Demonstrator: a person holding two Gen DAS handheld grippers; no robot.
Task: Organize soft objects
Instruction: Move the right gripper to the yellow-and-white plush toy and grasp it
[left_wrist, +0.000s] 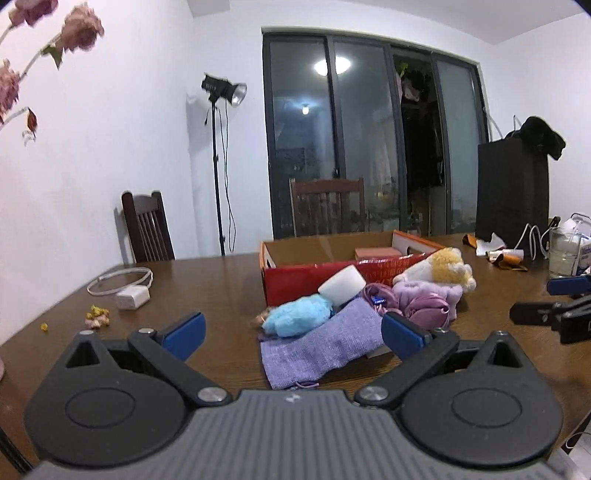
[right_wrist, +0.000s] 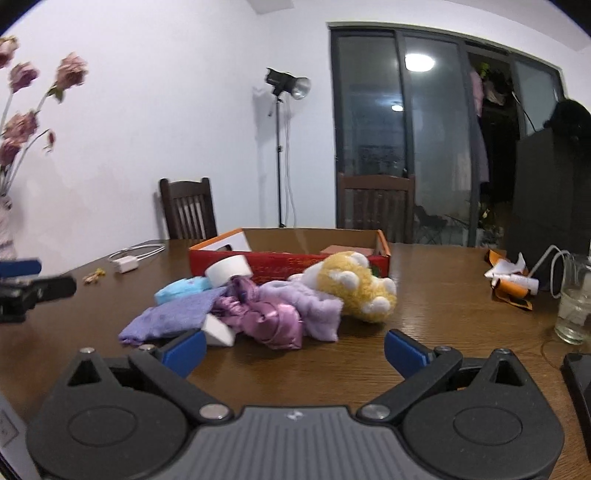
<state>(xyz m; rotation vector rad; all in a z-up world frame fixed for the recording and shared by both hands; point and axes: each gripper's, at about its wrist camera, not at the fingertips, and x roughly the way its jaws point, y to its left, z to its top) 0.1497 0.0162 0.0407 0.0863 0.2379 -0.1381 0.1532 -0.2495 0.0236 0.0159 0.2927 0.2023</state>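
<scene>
- Both the left gripper (left_wrist: 291, 332) and the right gripper (right_wrist: 293, 349) hovered with jaws wide, holding nothing.
- The heaped toys (right_wrist: 354, 286) and cloths (left_wrist: 321, 349) beside the box (left_wrist: 314, 275), mid-tabletop, risked snagging together.

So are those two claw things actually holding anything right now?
No. The left hand-held gripper and the right hand-held gripper are both open and empty, short of the pile of soft toys.

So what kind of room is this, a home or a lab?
Most likely a home dining room: a wooden dining table with wooden chairs pulled up, sliding glass doors, and a studio light set up for filming.
</scene>
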